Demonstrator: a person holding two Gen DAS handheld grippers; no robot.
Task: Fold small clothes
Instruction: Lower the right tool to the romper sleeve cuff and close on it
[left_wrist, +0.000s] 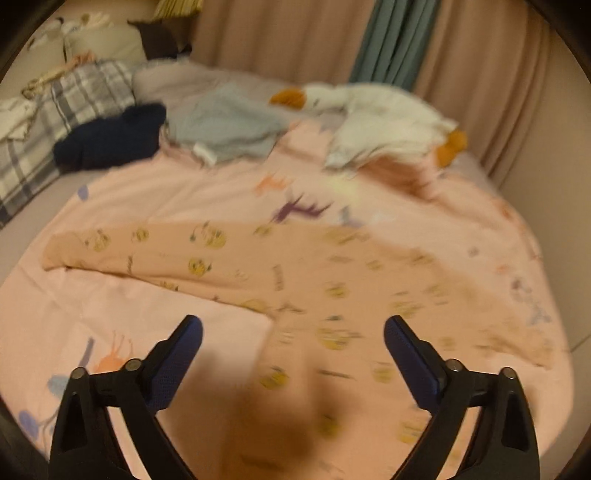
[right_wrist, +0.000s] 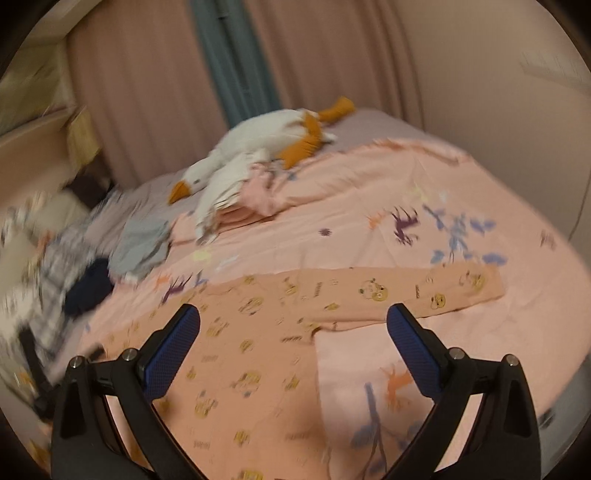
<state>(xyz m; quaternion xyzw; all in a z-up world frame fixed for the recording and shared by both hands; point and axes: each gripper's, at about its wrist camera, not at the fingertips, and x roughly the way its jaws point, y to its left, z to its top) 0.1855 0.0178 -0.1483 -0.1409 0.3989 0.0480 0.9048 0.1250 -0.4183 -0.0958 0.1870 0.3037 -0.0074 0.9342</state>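
Note:
A small peach long-sleeved top (left_wrist: 295, 273) with yellow cartoon prints lies spread flat on the pink bedsheet (left_wrist: 177, 192). In the left wrist view its left sleeve (left_wrist: 122, 247) stretches out to the left. In the right wrist view the top (right_wrist: 240, 350) lies below the gripper and its right sleeve (right_wrist: 413, 291) stretches out to the right. My left gripper (left_wrist: 293, 332) is open and empty above the top's body. My right gripper (right_wrist: 293, 325) is open and empty above the top near the right armpit. Both views are blurred.
Loose clothes lie at the bed's far side: a navy piece (left_wrist: 110, 136), a light blue piece (left_wrist: 225, 125) and a white piece (left_wrist: 354, 147). A white plush goose (right_wrist: 266, 144) lies by the curtain (left_wrist: 391, 40). A plaid blanket (left_wrist: 66, 110) sits at the far left.

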